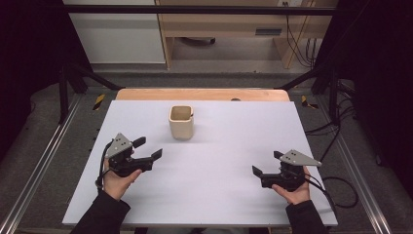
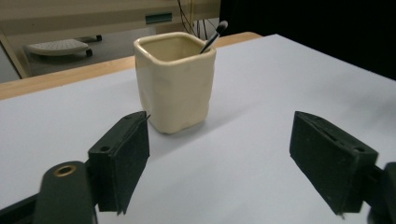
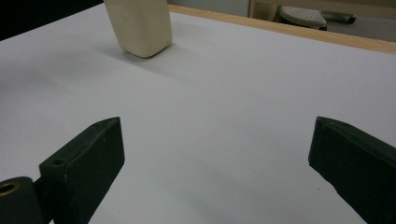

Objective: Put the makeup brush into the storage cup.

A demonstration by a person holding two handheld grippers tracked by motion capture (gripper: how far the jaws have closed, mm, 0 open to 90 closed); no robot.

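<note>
Your left tongs (image 1: 147, 148) and right tongs (image 1: 266, 163) gape apart; the glossy cream square-sided cup (image 1: 181, 122) stands on the smooth white desk (image 1: 219, 165).

white-topped table (image 1: 209, 190) with wooden far edge, cream square cup (image 1: 181, 123) upright on it

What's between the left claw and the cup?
Nothing: bare white table separates the left claw from the cup. The high view and left gripper view both show it.

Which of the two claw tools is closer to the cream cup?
The left gripper is closer: it sits just in front of the cup, slightly left. The right gripper is farther off.
</note>
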